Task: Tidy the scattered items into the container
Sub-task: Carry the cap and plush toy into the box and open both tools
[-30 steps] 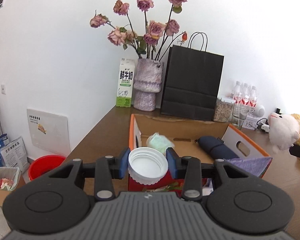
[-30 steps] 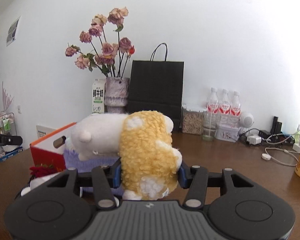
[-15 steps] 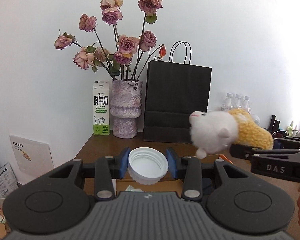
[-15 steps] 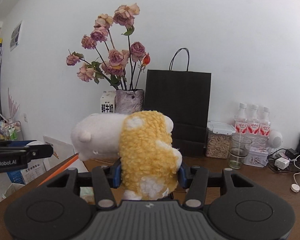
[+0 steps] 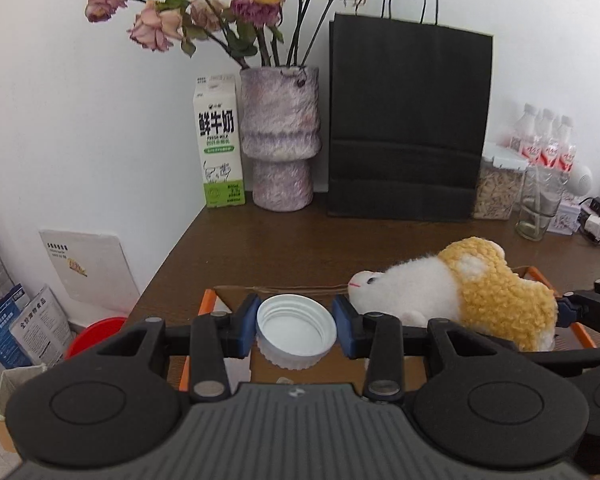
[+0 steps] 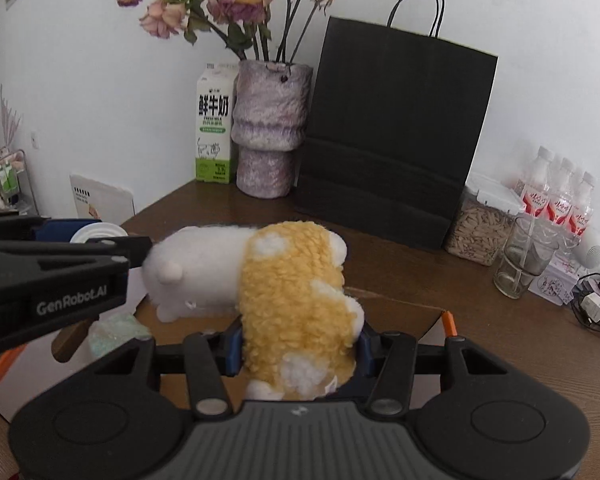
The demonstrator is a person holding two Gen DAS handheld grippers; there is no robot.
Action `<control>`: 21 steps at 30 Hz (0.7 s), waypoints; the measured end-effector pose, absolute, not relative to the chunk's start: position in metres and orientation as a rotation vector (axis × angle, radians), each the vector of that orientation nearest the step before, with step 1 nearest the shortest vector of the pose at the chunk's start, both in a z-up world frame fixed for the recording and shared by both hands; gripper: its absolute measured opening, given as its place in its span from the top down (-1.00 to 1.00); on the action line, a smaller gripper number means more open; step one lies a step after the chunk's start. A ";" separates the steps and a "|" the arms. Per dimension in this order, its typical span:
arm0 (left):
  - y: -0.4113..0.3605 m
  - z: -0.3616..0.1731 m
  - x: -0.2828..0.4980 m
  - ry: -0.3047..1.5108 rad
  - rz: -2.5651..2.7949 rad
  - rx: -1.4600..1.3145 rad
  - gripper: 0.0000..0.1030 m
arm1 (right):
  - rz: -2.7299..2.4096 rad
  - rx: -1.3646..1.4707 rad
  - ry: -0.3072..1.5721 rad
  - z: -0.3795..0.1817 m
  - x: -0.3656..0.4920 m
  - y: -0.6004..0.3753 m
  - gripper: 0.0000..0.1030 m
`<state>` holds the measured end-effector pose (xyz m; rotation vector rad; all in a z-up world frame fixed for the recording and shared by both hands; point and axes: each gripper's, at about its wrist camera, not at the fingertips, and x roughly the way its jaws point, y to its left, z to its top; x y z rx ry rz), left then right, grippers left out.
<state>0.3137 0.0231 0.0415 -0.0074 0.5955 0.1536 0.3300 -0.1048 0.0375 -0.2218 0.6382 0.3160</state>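
Above box (image 5: 540, 272): fluffy white-and-yellow plush (image 6: 284, 280)

White ribbed cap (image 5: 296, 330), open side up, and white-and-yellow plush toy (image 6: 284, 292) (lying sideways), both above orange-edged cardboard box (image 5: 540, 276).

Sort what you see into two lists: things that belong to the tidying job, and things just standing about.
Job: white lid in left gripper; plush toy in right gripper; orange-edged box.

Standing about: milk carton, vase, black bag, water bottles.
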 end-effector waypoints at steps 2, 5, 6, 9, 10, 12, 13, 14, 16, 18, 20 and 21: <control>0.025 0.033 0.325 0.637 0.173 -0.002 0.22 | 0.307 -0.217 0.701 0.027 0.343 -0.099 0.03; 0.026 0.022 0.335 0.693 0.173 -0.011 0.22 | 0.302 -0.223 0.730 0.021 0.348 -0.095 0.03; 0.026 0.019 0.337 0.706 0.168 -0.014 0.22 | 0.302 -0.234 0.742 0.019 0.350 -0.092 0.03; 0.025 0.012 0.337 0.726 0.169 0.002 0.22 | 0.308 -0.261 0.766 0.014 0.351 -0.087 0.03; 0.024 0.010 0.338 0.732 0.173 0.012 0.22 | 0.308 -0.264 0.769 0.014 0.351 -0.086 0.03; 0.023 0.010 0.338 0.734 0.181 0.030 0.22 | 0.308 -0.270 0.772 0.013 0.350 -0.084 0.03; 0.022 0.010 0.337 0.732 0.181 0.036 0.21 | 0.308 -0.270 0.772 0.013 0.350 -0.084 0.02; 0.022 0.011 0.336 0.729 0.180 0.039 0.19 | 0.305 -0.273 0.769 0.012 0.349 -0.084 0.01; 0.021 0.014 0.334 0.722 0.180 0.045 -0.36 | 0.309 -0.277 0.762 0.013 0.347 -0.084 -0.13; 0.020 0.019 0.329 0.688 0.179 0.057 -0.98 | 0.310 -0.282 0.762 0.015 0.344 -0.085 -0.53; 0.018 0.024 0.323 0.634 0.181 0.094 -1.00 | 0.307 -0.301 0.740 0.018 0.340 -0.086 -0.94; 0.015 0.026 0.321 0.624 0.180 0.118 -1.00 | 0.306 -0.312 0.730 0.019 0.337 -0.086 -0.99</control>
